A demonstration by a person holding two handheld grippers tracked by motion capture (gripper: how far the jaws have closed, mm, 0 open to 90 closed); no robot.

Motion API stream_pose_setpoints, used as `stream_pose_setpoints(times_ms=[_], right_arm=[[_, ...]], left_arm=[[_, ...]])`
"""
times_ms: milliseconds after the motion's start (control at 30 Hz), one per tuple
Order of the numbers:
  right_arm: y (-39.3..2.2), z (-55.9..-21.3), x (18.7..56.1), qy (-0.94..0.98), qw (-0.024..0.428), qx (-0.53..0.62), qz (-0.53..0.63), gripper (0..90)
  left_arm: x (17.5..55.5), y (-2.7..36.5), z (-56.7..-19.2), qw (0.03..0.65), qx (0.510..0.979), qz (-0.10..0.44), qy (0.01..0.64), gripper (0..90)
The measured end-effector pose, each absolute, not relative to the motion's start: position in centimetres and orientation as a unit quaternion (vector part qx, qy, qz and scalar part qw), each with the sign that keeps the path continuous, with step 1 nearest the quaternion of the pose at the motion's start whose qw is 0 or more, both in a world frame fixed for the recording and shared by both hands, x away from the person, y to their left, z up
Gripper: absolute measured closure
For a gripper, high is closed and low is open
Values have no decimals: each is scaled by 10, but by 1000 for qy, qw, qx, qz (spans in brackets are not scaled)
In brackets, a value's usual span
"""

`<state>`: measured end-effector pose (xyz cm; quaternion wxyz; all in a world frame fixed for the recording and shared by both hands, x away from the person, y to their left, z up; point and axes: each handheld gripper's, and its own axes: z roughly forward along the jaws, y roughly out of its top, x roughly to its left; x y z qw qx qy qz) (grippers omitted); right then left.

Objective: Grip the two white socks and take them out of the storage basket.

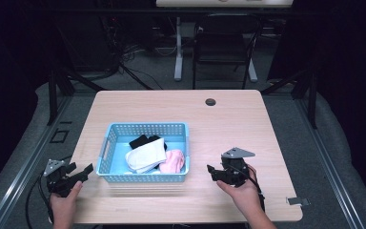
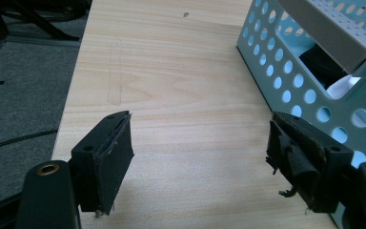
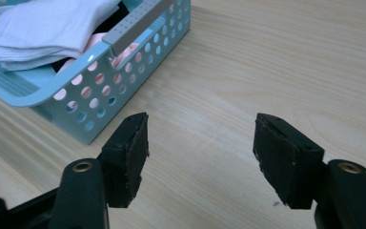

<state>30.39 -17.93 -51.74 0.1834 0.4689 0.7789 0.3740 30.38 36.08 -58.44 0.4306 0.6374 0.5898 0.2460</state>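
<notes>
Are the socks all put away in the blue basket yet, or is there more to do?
Looks nearly done. The white socks, pink socks and a black one already lie inside the blue basket. Both tools, left and right, are open and hold nothing, one on each side of the basket. No socks lie loose on the table.

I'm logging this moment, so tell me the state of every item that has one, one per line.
Light blue perforated plastic basket: upright on the table, holding socks.
White folded sock: lying on top inside the basket.
Pink sock: bunched in the basket's corner.
Black sock: partly covered.
Left claw: open, empty.
Right claw: open, empty.
</notes>
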Motion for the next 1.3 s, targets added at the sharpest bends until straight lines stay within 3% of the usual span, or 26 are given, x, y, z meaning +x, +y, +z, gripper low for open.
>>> stream_pose_setpoints(times_ms=[233, 667, 1300], right_arm=[[-170, -504, 310, 779, 170, 465, 383, 457], [-149, -482, 326, 790, 170, 446, 385, 461], [-103, -455, 362, 801, 116, 459, 367, 502]], left_arm=[[304, 362, -584, 432, 637, 245, 590, 234], [304, 361, -585, 432, 637, 244, 590, 234], [304, 362, -585, 435, 636, 244, 590, 234]])
